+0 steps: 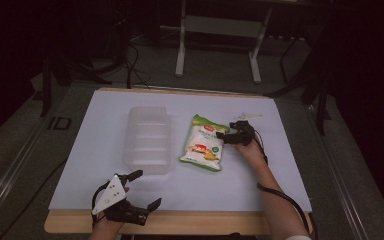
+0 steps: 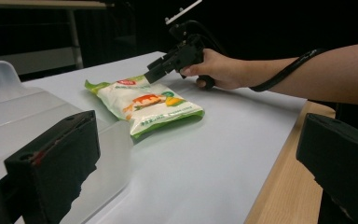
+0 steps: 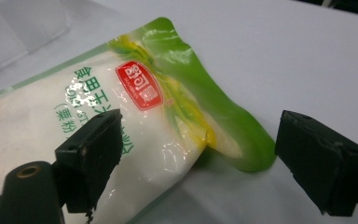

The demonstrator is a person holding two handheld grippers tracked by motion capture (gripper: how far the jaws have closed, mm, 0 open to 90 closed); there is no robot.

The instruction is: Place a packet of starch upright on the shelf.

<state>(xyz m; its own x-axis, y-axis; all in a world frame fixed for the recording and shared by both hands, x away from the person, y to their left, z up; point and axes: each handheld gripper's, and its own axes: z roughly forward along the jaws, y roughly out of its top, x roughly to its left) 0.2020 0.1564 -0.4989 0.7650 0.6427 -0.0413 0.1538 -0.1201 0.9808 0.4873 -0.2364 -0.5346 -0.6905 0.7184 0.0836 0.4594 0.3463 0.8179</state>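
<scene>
Right gripper (image 1: 228, 135) hovers with jaws spread wide over the top corner of the green-and-white starch bag (image 1: 203, 144), which lies flat just right of the clear plastic container (image 1: 147, 137), nothing gripped.

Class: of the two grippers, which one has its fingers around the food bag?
The right gripper: its open fingers straddle the bag's green corner. The left gripper sits open near the table's front edge.

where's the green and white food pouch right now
In the high view the green and white food pouch lies flat mid-table, right of the clear plastic container, the open right gripper at its right edge.
</scene>
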